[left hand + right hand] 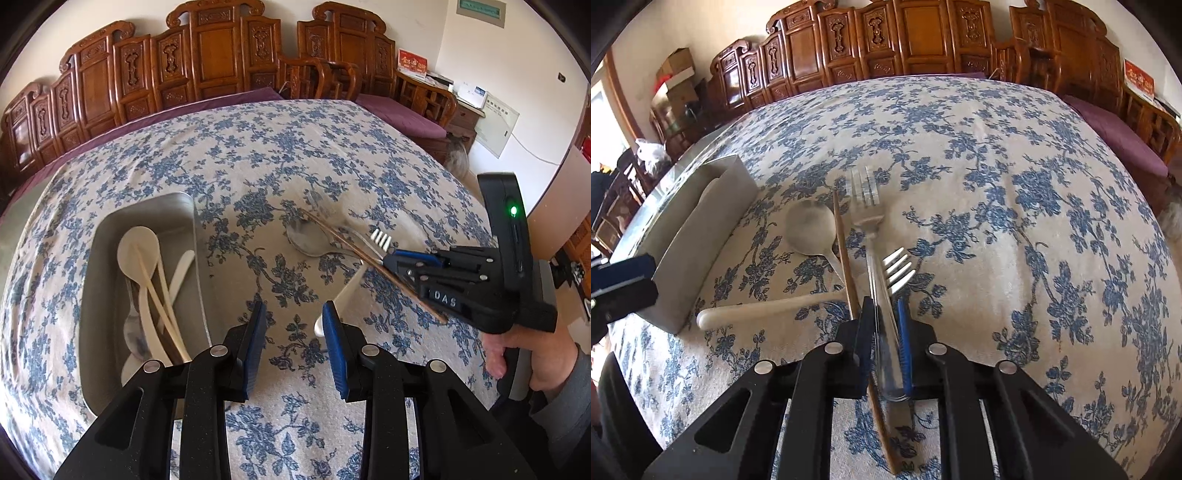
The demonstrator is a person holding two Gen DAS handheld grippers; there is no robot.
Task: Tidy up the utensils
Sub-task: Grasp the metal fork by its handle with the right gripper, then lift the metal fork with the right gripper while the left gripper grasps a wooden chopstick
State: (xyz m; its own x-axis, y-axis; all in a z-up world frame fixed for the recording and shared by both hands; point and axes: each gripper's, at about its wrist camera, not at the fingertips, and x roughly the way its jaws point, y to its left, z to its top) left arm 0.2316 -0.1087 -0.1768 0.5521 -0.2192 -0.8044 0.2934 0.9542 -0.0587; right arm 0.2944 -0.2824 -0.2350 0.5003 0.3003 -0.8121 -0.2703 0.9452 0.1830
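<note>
My right gripper (pixel 884 302) is shut on the handle of a metal fork (pixel 867 206), whose tines point away over the flowered tablecloth. Beside the fork lie a brown chopstick (pixel 843 254) and a metal spoon (pixel 809 229); a white plastic fork (pixel 757 307) lies crosswise under them. In the left wrist view the right gripper (pixel 388 259) reaches in from the right over the spoon (pixel 309 240) and the chopstick (pixel 343 242). My left gripper (pixel 295 332) stands open over bare cloth, next to a metal tray (pixel 177 210) with white spoons and pale chopsticks (pixel 159 291) in it.
The tray (pixel 701 221) stands left of the loose utensils. A hand (pixel 532 358) in a grey sleeve holds the right gripper. Carved wooden benches with purple cushions (pixel 399 110) line the table's far side. Cardboard boxes (pixel 677 79) are stacked at the far left.
</note>
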